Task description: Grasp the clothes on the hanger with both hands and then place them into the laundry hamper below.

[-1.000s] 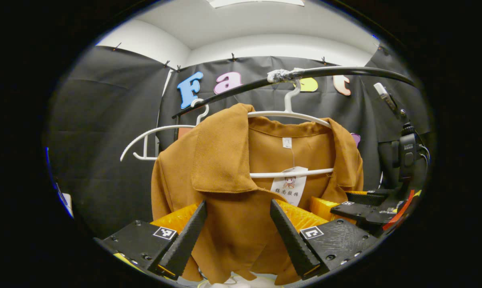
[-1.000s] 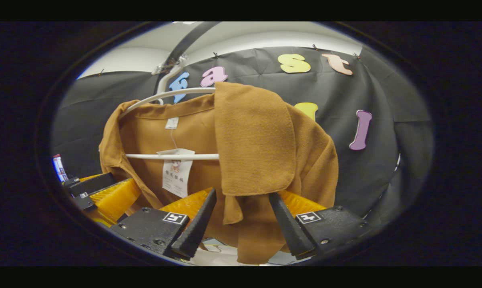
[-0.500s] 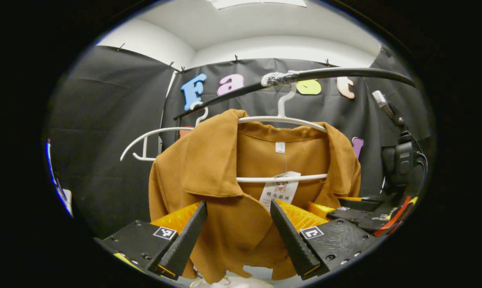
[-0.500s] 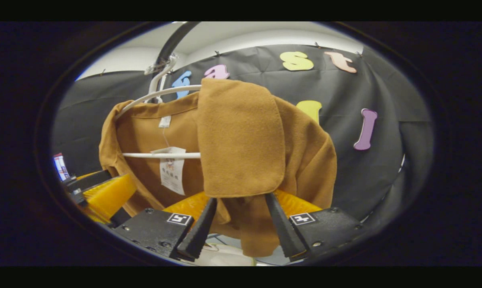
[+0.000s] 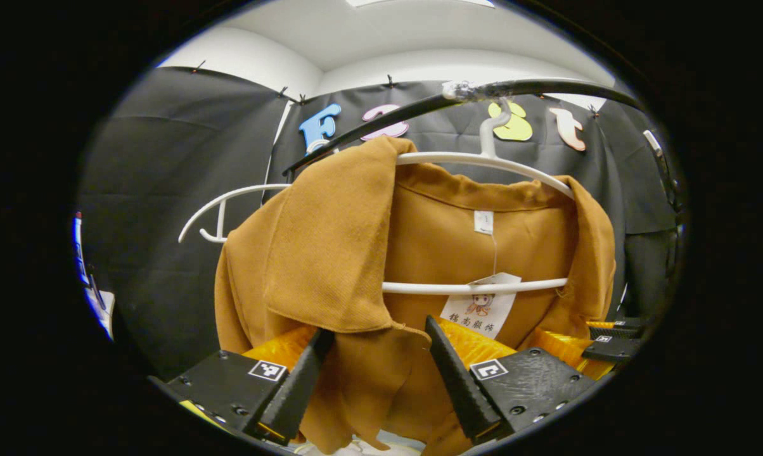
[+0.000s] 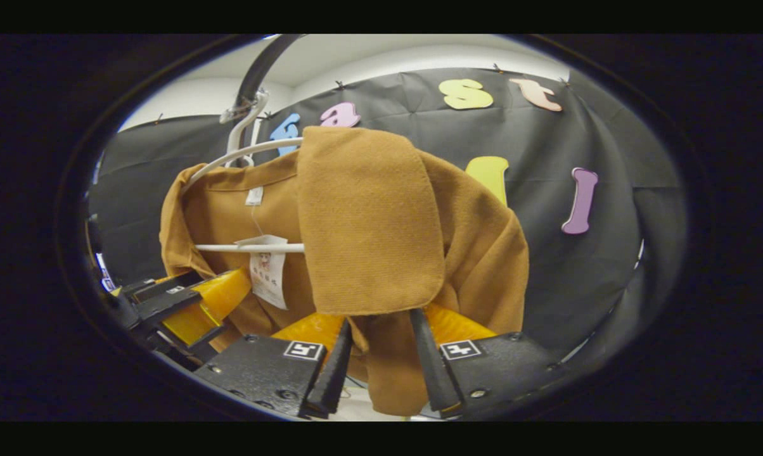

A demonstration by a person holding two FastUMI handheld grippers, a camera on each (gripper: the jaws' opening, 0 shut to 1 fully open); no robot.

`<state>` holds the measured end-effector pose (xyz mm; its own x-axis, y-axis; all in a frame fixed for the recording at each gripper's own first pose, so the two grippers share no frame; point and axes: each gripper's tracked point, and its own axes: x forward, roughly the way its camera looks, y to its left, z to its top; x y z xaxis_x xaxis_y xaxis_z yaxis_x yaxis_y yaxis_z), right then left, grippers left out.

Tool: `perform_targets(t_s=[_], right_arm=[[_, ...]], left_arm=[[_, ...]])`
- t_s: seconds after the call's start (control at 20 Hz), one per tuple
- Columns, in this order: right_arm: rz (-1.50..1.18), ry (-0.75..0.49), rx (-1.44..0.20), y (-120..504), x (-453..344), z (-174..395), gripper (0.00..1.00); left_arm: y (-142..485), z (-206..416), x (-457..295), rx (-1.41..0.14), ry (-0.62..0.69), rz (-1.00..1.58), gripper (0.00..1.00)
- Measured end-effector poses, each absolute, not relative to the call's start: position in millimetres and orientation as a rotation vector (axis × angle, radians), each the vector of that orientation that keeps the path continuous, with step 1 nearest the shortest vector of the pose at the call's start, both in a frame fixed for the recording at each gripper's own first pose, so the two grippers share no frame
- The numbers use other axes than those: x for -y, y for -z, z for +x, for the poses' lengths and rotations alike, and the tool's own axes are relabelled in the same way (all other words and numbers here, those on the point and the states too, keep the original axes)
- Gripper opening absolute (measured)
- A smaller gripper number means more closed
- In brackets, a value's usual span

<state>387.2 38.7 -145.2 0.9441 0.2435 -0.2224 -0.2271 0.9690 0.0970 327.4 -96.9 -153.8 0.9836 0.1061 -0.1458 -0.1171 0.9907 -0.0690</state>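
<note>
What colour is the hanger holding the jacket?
White; the hanger shows best in the left gripper view.

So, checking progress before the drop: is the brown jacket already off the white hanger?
No, the brown jacket is draped over the white hanger, which hooks on the black rail.

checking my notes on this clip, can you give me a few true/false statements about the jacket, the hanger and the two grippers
1. The brown jacket hangs on a white hanger. True.
2. The hanger's hook is off the black rail. False: it hooks over the rail.
3. The left gripper has fabric between its fingers, which stand wide apart. True.
4. The right gripper is clear of the jacket. False: the front edge hangs between its fingers, which stand close on either side.
5. A paper tag hangs inside the jacket near the hanger's lower bar. True.
6. The jacket is blue. False: it is brown.
</note>
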Motion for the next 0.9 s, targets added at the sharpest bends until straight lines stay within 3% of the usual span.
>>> perform_targets(t_s=[0.05,0.2,0.35,0.4,0.45,0.55,0.65,0.7,0.8,0.85,0.9], right_arm=[[0.064,-0.241,-0.234,144.5,-37.5,388.2,0.49],[0.073,-0.248,-0.233,144.8,-33.0,391.0,0.36],[0.077,-0.256,-0.229,145.2,-29.0,388.0,0.15],[0.079,-0.264,-0.23,143.8,-29.0,386.6,0.13],[0.078,-0.273,-0.232,144.9,-28.8,384.9,0.1],[0.078,-0.291,-0.231,144.4,-27.8,384.4,0.06],[0.079,-0.316,-0.228,144.9,-26.4,386.2,0.05],[0.083,-0.329,-0.234,146.5,-27.1,385.0,0.05],[0.098,-0.362,-0.239,148.0,-27.1,387.6,0.04],[0.104,-0.39,-0.24,148.4,-29.4,388.3,0.04],[0.119,-0.421,-0.248,148.9,-30.6,388.6,0.04]], left_arm=[[153.9,327.4,94.6,-0.143,-0.111,-0.067,0.8],[154.5,327.1,77.3,-0.15,-0.132,-0.039,0.71],[162.8,328.3,63.2,-0.183,-0.131,-0.043,0.45],[163.9,326.2,52.7,-0.193,-0.157,-0.031,0.36],[162.4,321.7,46.7,-0.204,-0.17,-0.021,0.14],[163.5,319.2,44.8,-0.207,-0.139,-0.02,0.07],[164.6,319.1,35.9,-0.216,-0.144,0.002,0.08],[164.2,314.1,35.7,-0.21,-0.136,0.002,0.02],[162.9,310.6,35.1,-0.212,-0.129,-0.014,0.07],[162.1,311.4,35.7,-0.212,-0.111,-0.021,0.0],[161.6,309.1,35.8,-0.212,-0.1,-0.022,0.04]])
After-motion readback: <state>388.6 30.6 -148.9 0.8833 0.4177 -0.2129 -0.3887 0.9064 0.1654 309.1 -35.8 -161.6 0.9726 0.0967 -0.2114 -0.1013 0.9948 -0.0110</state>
